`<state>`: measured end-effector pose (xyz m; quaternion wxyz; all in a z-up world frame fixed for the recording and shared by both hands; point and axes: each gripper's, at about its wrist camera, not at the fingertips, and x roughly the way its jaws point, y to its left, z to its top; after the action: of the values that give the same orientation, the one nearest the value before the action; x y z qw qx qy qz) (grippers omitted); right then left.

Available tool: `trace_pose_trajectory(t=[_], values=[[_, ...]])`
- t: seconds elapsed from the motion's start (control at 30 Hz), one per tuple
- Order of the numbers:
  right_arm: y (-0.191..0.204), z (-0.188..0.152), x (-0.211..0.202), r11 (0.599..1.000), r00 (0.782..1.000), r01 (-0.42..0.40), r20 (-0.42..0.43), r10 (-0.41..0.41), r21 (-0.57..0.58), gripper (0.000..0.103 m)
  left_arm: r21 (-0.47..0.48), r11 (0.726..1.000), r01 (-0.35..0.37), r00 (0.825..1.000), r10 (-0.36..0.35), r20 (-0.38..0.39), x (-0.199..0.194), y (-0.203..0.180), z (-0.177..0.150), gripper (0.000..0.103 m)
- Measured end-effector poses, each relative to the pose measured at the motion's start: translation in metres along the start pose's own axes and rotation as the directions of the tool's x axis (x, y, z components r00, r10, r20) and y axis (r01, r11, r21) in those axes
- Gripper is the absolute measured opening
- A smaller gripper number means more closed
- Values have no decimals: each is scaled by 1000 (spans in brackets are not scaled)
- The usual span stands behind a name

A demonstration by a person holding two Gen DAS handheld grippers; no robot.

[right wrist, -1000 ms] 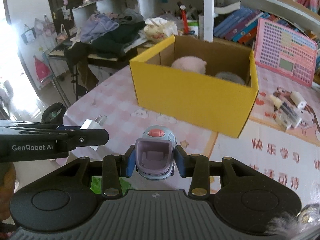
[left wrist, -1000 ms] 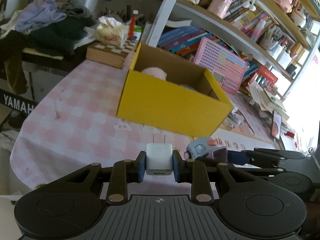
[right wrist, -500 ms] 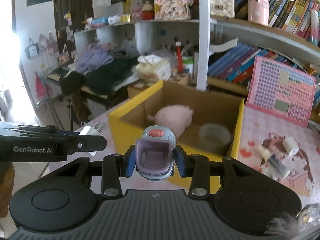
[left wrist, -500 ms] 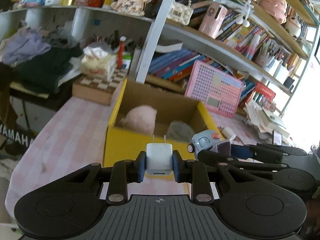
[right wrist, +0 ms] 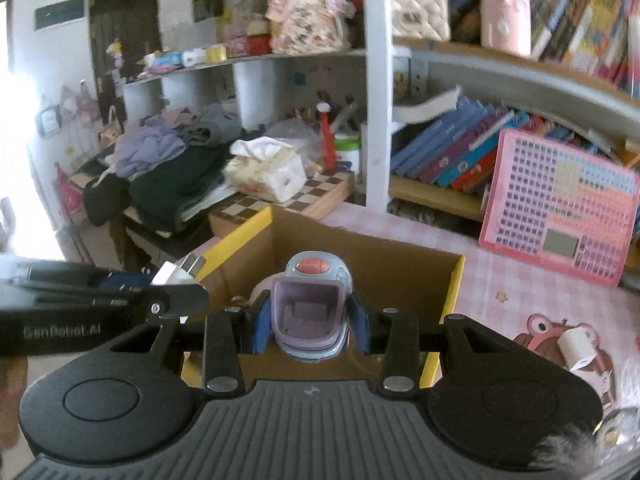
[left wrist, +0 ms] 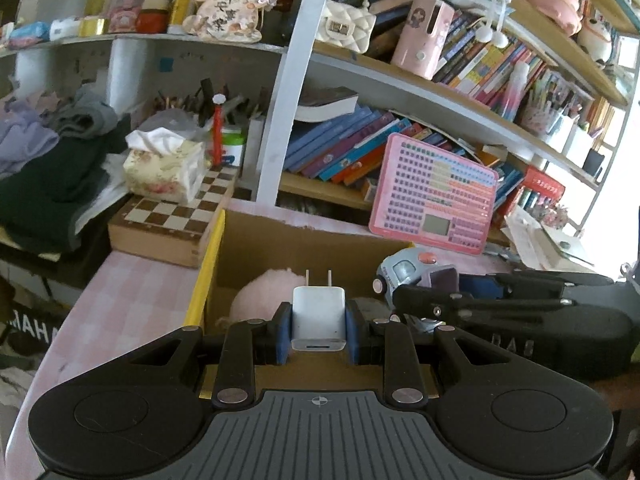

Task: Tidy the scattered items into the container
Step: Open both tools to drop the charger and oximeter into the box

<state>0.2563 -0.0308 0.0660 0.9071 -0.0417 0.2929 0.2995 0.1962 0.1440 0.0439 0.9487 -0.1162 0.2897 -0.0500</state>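
The left tongs (left wrist: 319, 326) are clamping a white charger plug (left wrist: 319, 316), hovering over the yellow cardboard box (left wrist: 206, 268). Beside them, the right tongs (right wrist: 310, 326) are gripping a small toy car (right wrist: 312, 308) above the same opening. Delivery is under way; next, both probably need lowering and spreading over the pink plush (left wrist: 260, 294) inside.

Yellow cardboard box (left wrist: 208, 264) sits on the pink checked surface (left wrist: 132, 292), fluffy pink ball (left wrist: 260, 296) inside; wooden chessboard case (left wrist: 168, 224) far left, pink keypad tablet (left wrist: 432, 196) far right.
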Motion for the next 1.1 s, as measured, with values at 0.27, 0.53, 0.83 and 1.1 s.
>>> trace_pose_trajectory(t=[0.27,0.53,0.83,1.1], values=[[-31,29,62,1000,994,-27,-108,28,9,38,65,997,-32,993,39,-109,59,-1,6,25],[-36,35,133,992,956,-24,-294,-13,-124,38,82,997,0,974,18,-226,100,-11,-3,25],[-35,36,176,986,902,-63,-431,-9,-152,38,106,994,4,945,31,-327,128,-21,-7,25],[-38,34,179,991,902,-61,-431,3,-121,39,82,997,0,939,28,-343,129,-20,-8,28]])
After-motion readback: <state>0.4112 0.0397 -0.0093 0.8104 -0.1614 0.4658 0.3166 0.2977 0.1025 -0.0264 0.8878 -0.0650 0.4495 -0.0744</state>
